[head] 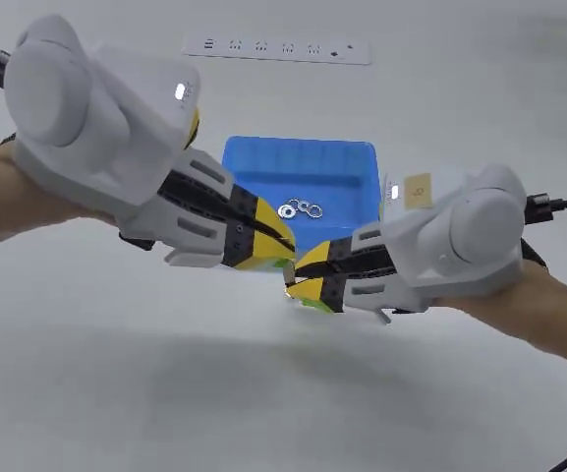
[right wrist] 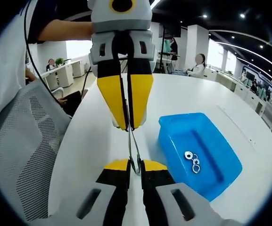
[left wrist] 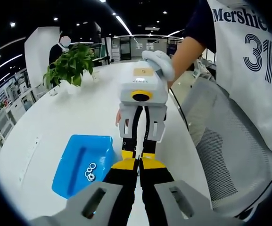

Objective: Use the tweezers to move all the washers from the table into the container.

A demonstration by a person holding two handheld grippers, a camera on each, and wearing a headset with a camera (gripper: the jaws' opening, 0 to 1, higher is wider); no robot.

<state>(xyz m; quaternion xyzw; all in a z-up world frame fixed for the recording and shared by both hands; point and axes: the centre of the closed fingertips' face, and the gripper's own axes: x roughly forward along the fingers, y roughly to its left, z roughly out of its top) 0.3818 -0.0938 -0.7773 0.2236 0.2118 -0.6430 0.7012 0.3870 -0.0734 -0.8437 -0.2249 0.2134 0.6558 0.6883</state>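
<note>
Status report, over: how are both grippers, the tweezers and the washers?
Left gripper shut on tweezers. Right gripper shut on their other end. Washers lie in blue container. No obstacle seen.

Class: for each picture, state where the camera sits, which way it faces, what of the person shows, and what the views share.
Head view: on the headset, looking down at the blue container of washers; forearms, left tongs and right tongs show.
Left gripper view: on the left tongs, facing the right tongs, an arm and jersey.
Right gripper view: on the right tongs, facing the left tongs gripping tweezers.
Shared by all: container and washers.
</note>
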